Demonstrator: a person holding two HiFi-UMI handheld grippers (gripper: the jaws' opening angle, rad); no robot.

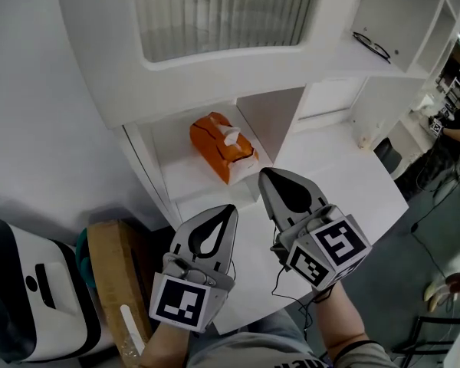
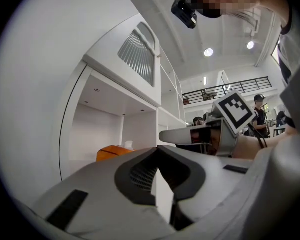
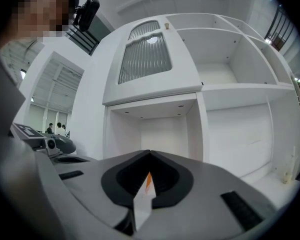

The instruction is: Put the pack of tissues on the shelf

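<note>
The orange pack of tissues (image 1: 218, 146) lies inside the low open compartment of the white shelf unit (image 1: 176, 179), a white tissue poking from its top. In the left gripper view the pack (image 2: 112, 153) shows just above the left jaw. Both grippers are held in front of the compartment, clear of the pack. My left gripper (image 1: 228, 208) is shut with nothing between its jaws, its tips meeting (image 2: 157, 148). My right gripper (image 1: 264, 173) sits nearer the pack and is shut and empty too (image 3: 150, 153).
A slatted cabinet door (image 1: 222, 14) sits above the compartment. A pair of glasses (image 1: 372, 47) lies on a higher shelf at right. The white tabletop (image 1: 345, 175) runs under the grippers. A white device (image 1: 31, 297) and a brown board (image 1: 119, 282) stand at lower left.
</note>
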